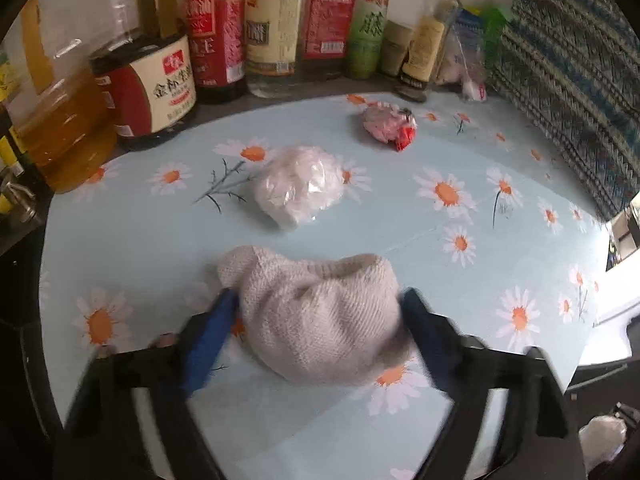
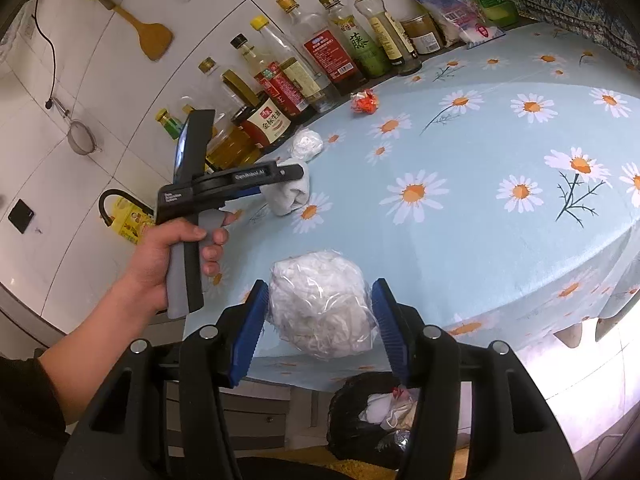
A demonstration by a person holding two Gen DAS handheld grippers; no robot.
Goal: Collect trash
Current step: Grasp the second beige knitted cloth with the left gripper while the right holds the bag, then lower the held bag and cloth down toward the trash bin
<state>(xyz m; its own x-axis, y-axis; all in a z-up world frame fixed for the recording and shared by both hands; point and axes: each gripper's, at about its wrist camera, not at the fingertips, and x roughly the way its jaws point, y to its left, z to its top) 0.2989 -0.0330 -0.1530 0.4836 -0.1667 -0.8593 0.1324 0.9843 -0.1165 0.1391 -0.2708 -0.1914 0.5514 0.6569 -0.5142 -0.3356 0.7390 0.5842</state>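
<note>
**Both grippers on trash, bin waiting below**

R gripper (image 2: pixel 320 312) is clamping a clear plastic bag of white scraps (image 2: pixel 322 304), blue pads pressing its sides, holding it at the near table edge. Just below, off the table, a black-lined trash bin (image 2: pixel 360 424) is sitting w/ crumpled waste inside.

L gripper (image 1: pixel 320 312) is pointing down over the beige knit hat (image 1: pixel 320 316); both pads are touching its sides, the hat lying on the daisy tablecloth (image 1: pixel 500 240).

Farther out: a 2nd white plastic wad (image 1: pixel 300 188) lying mid-table, then a pink-and-red crumpled wrapper (image 1: pixel 388 124) near the far row of sauce bottles (image 1: pixel 272 32). In the right wrist view a hand (image 2: pixel 176 256) is gripping the L tool's handle.
</note>
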